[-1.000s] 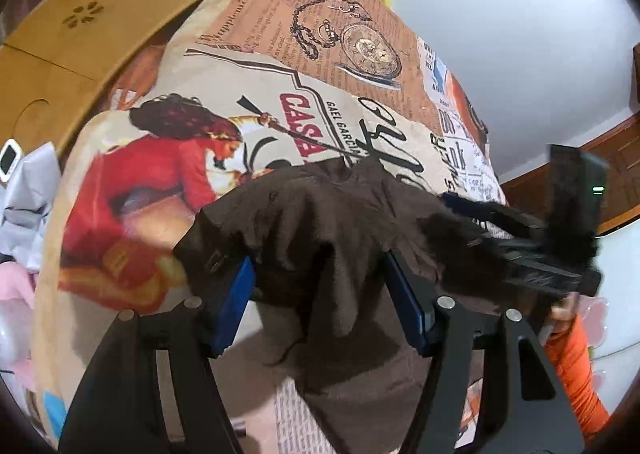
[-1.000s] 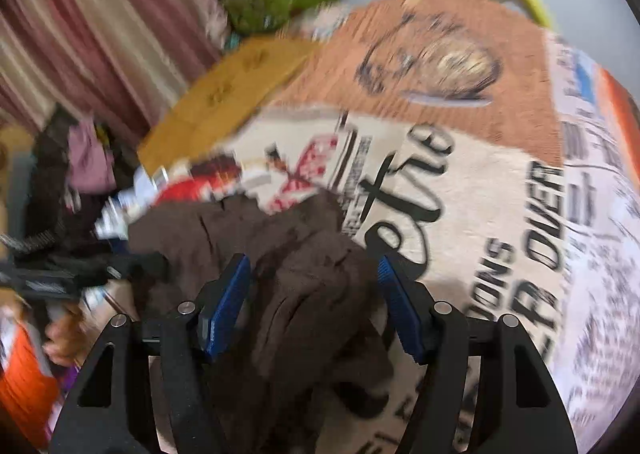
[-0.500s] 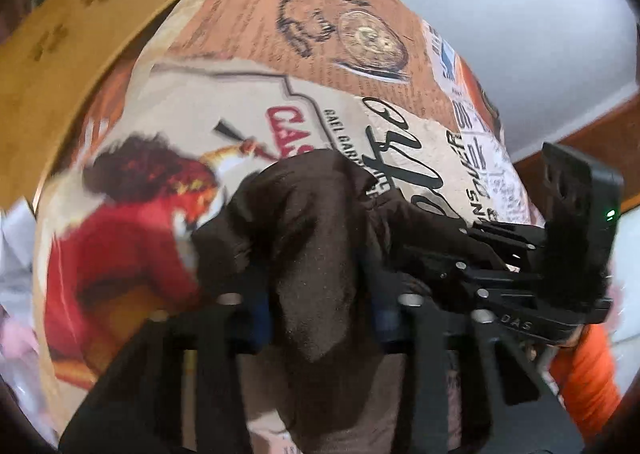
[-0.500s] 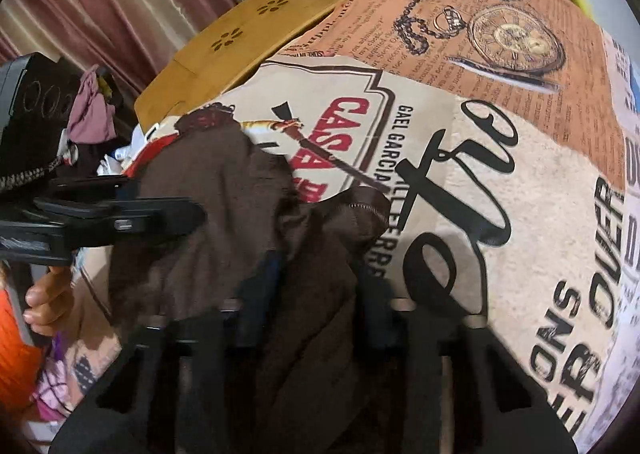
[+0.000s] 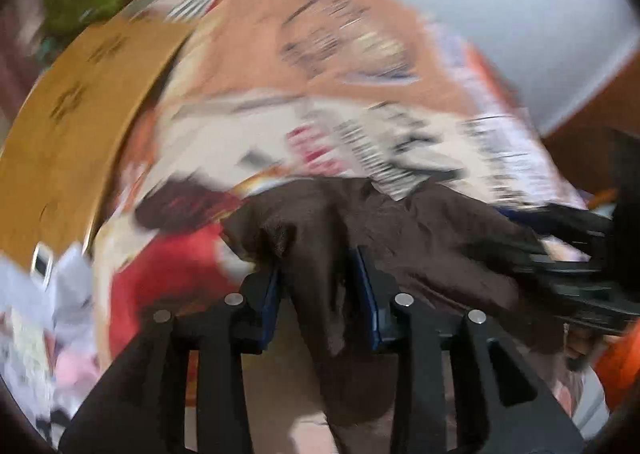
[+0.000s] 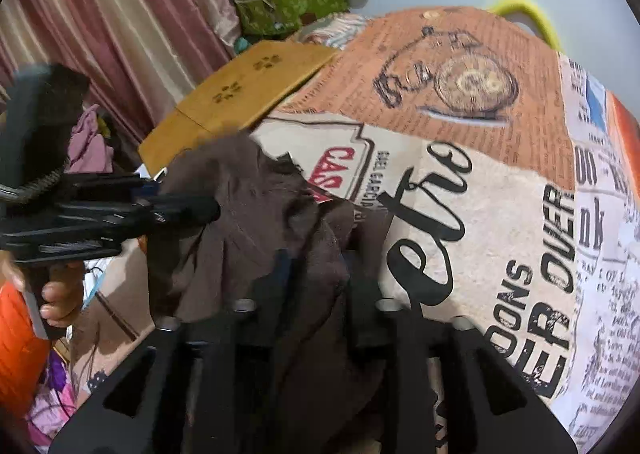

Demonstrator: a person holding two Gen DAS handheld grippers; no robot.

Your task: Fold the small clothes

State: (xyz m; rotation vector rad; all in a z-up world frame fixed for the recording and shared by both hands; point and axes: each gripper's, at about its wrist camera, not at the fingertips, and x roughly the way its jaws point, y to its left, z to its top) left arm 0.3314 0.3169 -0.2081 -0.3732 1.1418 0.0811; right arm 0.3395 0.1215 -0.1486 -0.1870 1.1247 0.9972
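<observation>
A small dark brown garment (image 5: 400, 230) hangs bunched between both grippers above the printed bedspread (image 5: 320, 65). My left gripper (image 5: 320, 274) is shut on one edge of it, with cloth drooping between its blue pads. My right gripper (image 6: 320, 266) is shut on another part of the same brown garment (image 6: 256, 213), its fingertips mostly hidden by folds. The right gripper shows at the right of the left wrist view (image 5: 576, 254). The left gripper shows at the left of the right wrist view (image 6: 188, 209). The left wrist view is motion-blurred.
The newspaper-print bedspread (image 6: 500, 213) covers the surface ahead. A wooden board (image 6: 240, 97) with flower cut-outs lies at its left edge. Loose clothes (image 5: 36, 326) pile at the left. A green bag (image 6: 292, 5) and striped curtain (image 6: 100, 25) stand behind. A white wall is beyond.
Both grippers closed on the brown garment from open a second ago. The garment is lifted and stretched between them, and the left camera is swinging fast.
</observation>
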